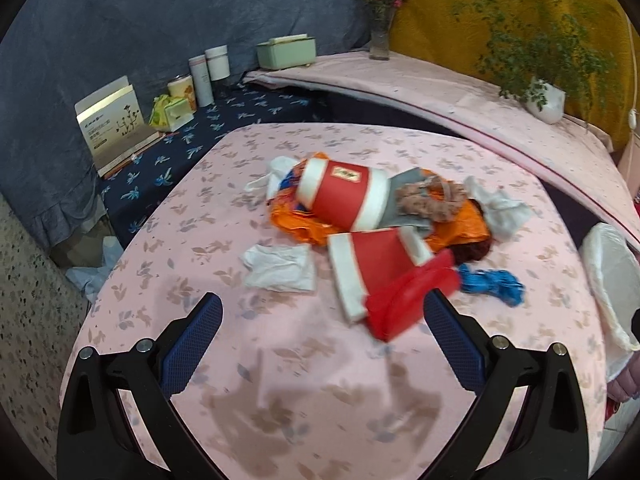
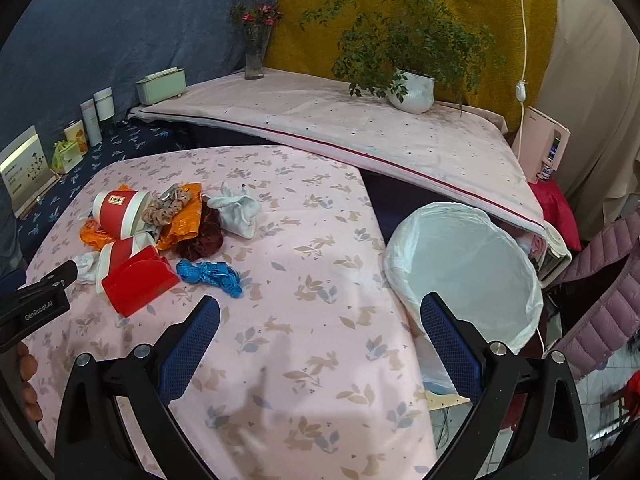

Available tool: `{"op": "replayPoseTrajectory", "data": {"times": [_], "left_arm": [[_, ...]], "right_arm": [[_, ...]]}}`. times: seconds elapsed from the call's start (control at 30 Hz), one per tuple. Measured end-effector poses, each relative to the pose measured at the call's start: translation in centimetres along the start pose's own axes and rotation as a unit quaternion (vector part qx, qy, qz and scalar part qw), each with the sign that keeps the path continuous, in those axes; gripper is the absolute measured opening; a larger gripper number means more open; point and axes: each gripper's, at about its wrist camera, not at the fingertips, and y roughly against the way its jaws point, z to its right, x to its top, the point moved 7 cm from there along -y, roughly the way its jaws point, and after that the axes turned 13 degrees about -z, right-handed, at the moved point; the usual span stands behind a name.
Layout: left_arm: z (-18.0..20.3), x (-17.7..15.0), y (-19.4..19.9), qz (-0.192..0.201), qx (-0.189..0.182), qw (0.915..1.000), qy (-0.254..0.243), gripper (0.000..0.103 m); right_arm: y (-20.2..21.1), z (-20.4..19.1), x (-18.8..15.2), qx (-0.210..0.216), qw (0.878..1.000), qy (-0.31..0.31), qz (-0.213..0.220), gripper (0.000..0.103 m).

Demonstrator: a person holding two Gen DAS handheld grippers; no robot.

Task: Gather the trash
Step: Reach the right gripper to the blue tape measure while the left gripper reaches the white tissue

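Observation:
A pile of trash lies on the pink floral table (image 1: 280,360): a red and white paper cup (image 1: 344,196) on its side, a flattened red and white cup (image 1: 368,272), a red carton (image 1: 408,300), an orange wrapper (image 1: 296,224), a white tissue (image 1: 280,268) and a crumpled blue glove (image 1: 492,284). My left gripper (image 1: 324,344) is open and empty, just short of the red carton. My right gripper (image 2: 320,344) is open and empty over the table's right edge, beside the white-lined bin (image 2: 464,268). The pile also shows in the right wrist view, with the red carton (image 2: 136,284) and blue glove (image 2: 208,274).
A pink shelf (image 2: 360,136) behind the table holds a potted plant (image 2: 412,88), a flower vase (image 2: 254,56) and a green box (image 2: 160,86). Jars and a card box (image 1: 112,124) stand on the blue-patterned bench at left. A pink jacket (image 2: 600,300) is at right.

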Motion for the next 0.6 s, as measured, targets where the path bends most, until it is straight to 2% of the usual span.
{"op": "replayPoseTrajectory", "data": {"times": [0.2,0.3,0.47,0.6], "left_arm": [[-4.3,1.4,-4.1,-0.024,0.003,0.9993,0.028,0.096],[-5.3,1.8,-6.2,-0.041,-0.008,0.9986,0.034,0.096],[-5.1,2.1,-8.7,-0.065,-0.041,0.9964,0.036,0.093],[-4.0,2.1,-9.6,-0.078,-0.061,0.9947,0.029,0.086]], "right_arm": [[-2.6,-4.1,0.9,0.017,1.000,0.020,-0.018,0.096],[-3.9,-6.2,1.2,0.023,0.999,0.030,-0.026,0.096],[-5.9,-9.2,1.7,0.039,0.998,0.039,-0.044,0.096],[-7.0,-10.4,2.2,0.032,0.997,0.045,-0.046,0.096]]}}
